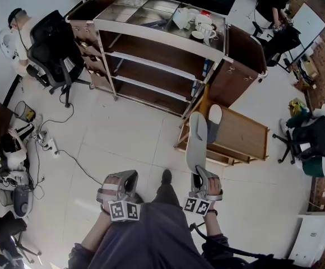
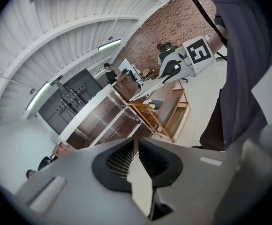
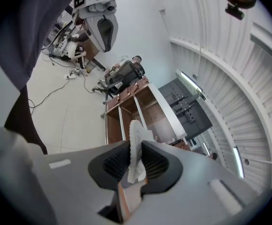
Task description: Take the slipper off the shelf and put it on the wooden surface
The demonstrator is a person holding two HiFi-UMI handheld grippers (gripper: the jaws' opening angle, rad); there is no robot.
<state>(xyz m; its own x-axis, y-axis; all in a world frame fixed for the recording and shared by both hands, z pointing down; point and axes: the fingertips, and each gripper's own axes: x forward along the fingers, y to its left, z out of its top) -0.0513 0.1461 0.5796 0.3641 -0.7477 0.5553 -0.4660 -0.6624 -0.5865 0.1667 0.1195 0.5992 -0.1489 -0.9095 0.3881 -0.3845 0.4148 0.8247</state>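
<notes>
Head view: the shelf (image 1: 151, 55) at 12 o'clock carries cups (image 1: 199, 24) on its top. The wooden worktop (image 1: 244, 136) at 3 o'clock bears a second slipper (image 1: 214, 121). The slipper (image 1: 196, 142) is off the shelf, held by the right gripper (image 1: 200, 177), its toe at 12 o'clock by the worktop's left edge. Right gripper view alone shows the fingers clenched on the slipper's edge. Left gripper view shows the left gripper (image 2: 136, 156) with fingers together, holding nothing.

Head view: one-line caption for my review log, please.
Right gripper clamps a pale slipper by one end near the wooden stand where another slipper lies; left gripper empty.
</notes>
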